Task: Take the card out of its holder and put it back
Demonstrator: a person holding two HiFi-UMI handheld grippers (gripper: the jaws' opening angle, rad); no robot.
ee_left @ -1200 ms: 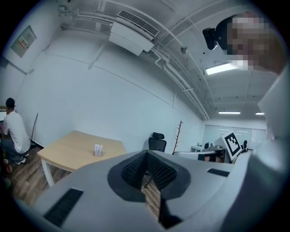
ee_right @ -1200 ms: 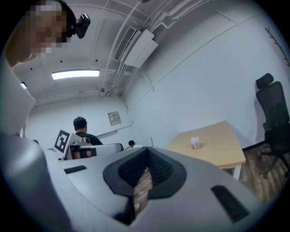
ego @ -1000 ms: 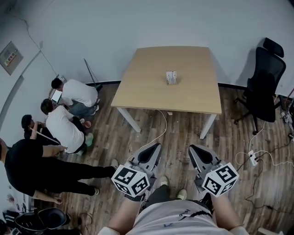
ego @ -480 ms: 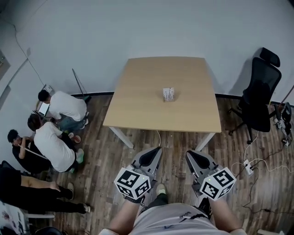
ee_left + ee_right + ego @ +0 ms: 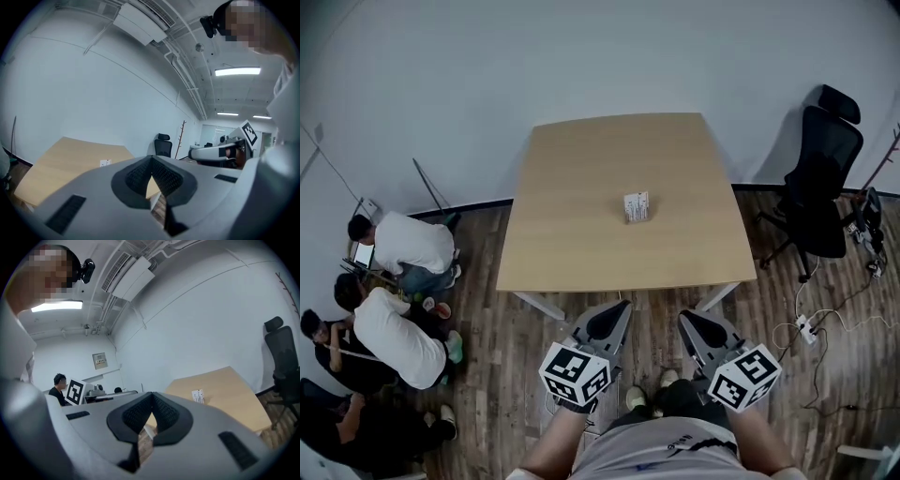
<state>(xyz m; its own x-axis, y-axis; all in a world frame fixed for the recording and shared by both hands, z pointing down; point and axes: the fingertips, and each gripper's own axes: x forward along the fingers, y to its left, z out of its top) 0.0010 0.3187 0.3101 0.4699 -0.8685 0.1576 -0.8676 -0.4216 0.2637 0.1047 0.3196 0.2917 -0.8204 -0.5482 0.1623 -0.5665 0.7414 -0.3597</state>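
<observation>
Nearest, the grey left gripper (image 5: 611,317) and grey right gripper (image 5: 698,324) are held side by side above the dark plank floor (image 5: 787,394), both with jaws closed tip to tip on nothing. Beyond stands the pale square wooden table (image 5: 572,187). The small white card holder (image 5: 636,206) sits near its middle, well apart from both grippers. This looks like the approach. Next, one gripper must reach the holder and open to pinch the card.

- The holder (image 5: 637,207) is a small pale stand. It sits upright near the middle of the light wooden table (image 5: 572,253), well apart from every edge.
- The card (image 5: 633,202) stands upright in the holder, white with dark print too small to read. Where the card ends and the holder begins cannot be made out.
</observation>
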